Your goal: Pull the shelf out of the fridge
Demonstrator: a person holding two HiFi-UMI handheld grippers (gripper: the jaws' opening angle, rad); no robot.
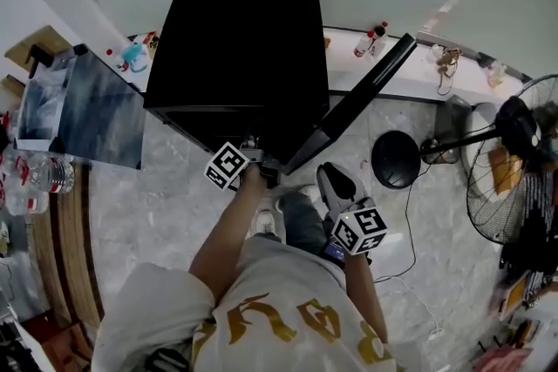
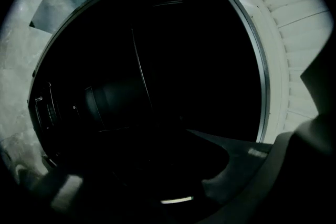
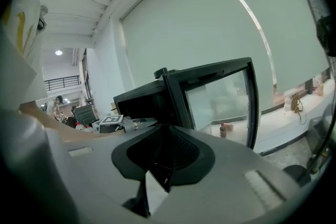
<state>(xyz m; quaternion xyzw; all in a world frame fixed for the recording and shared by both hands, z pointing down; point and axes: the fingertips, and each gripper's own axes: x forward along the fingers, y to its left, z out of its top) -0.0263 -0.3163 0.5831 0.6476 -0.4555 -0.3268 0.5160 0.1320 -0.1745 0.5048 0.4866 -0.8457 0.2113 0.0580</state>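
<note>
**Reaching in for the shelf, grip not yet made**

The shelf sits somewhere inside the fridge (image 1: 235, 57), and we cannot pick it out for certain. The cavity is almost black in the left gripper view, where a thin pale line (image 2: 140, 68) crossing the dark may be its edge. The door (image 1: 353, 104) stands swung wide to the right, so the way in is clear.

The left gripper (image 1: 264, 169) is at the mouth of the opening, low at the front edge. Its jaws stand spread, with only darkness between them, and we see nothing caught there. The right gripper (image 3: 159, 168) hangs back near the person's body (well apart from the fridge), jaws pressed together on nothing.

We judge this the approach step: door open, shelf not yet gripped. The next move calls for pushing the left gripper further in until the shelf's front edge lies between the jaws. Then we close on it and draw straight back, level, so it does not bind in its rails. The free right gripper could steady the fridge or support the shelf as it comes out.
</note>
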